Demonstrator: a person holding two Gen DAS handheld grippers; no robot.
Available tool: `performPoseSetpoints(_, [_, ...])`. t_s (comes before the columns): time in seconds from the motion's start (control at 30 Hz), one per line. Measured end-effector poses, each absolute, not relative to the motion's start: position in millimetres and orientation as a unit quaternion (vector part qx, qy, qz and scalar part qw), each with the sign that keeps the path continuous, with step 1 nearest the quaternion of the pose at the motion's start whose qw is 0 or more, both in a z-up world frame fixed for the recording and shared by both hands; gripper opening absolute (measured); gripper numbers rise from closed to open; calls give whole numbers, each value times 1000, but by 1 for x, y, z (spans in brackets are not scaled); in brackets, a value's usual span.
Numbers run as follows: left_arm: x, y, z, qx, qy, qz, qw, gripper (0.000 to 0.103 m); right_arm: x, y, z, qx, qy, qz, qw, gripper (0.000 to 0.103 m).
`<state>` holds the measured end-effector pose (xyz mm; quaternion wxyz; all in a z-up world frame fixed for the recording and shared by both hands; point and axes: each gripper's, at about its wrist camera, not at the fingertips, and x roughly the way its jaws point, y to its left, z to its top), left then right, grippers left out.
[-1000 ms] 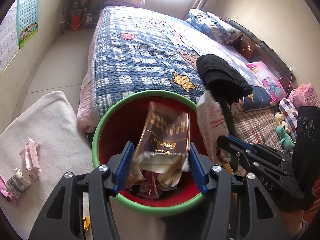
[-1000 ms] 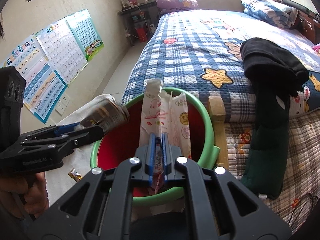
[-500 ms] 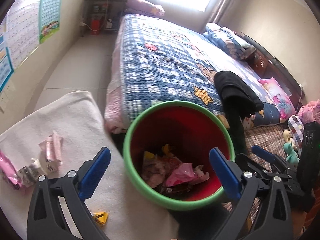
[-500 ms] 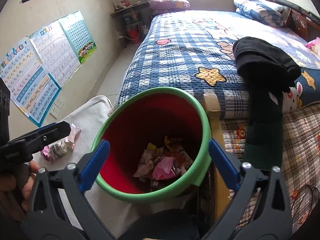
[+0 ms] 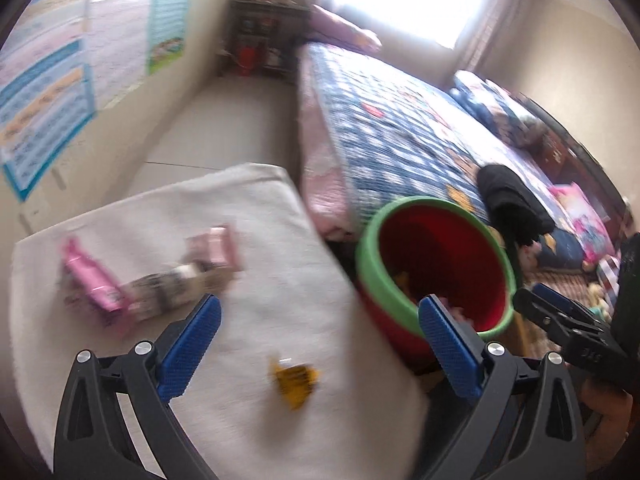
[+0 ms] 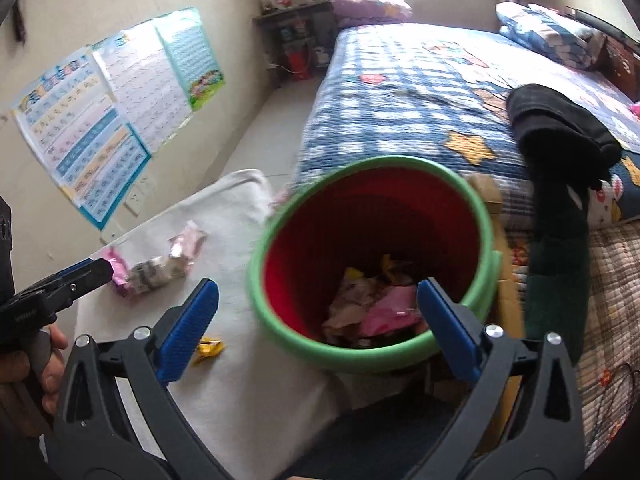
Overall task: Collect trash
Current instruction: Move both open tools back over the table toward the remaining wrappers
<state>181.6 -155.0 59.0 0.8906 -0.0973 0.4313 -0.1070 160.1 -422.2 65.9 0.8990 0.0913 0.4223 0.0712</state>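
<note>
Both your left tongs (image 5: 318, 350) and right tongs (image 6: 318, 326) gape wide, empty. The yellow wrapper (image 5: 295, 381) lies at 6 o'clock on the white table (image 5: 248, 208): light, crinkly, slippery. Pinch its middle.

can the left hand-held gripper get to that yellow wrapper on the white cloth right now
Probably yes. The left hand-held gripper is open and empty, and the yellow wrapper lies alone on the white cloth just ahead of its fingers, apart from the pink wrappers and the bin. Nothing stands between them.
</note>
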Motion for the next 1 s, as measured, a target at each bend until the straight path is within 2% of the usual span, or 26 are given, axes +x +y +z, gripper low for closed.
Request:
performPoseSetpoints(0.3, [132,-53,46,-130,433,-18,892,95,139,-341,67,50,389,113,913,98])
performPoseSetpoints(0.37, [124,-33,39,-150,454,-14,878,95,138,-323,66,50,396,129,908,98])
performPoseSetpoints(0.5, [105,-4,35,-169,446,4,879,95,143,-291,60,41,420,157,893,98])
performPoseSetpoints(0.8, [94,39,25,-205,430,48,878,95,170,-252,48,14,451,154,879,98])
performPoseSetpoints(1.0, [115,51,16,-228,431,52,872,95,195,-233,33,8,462,159,872,98])
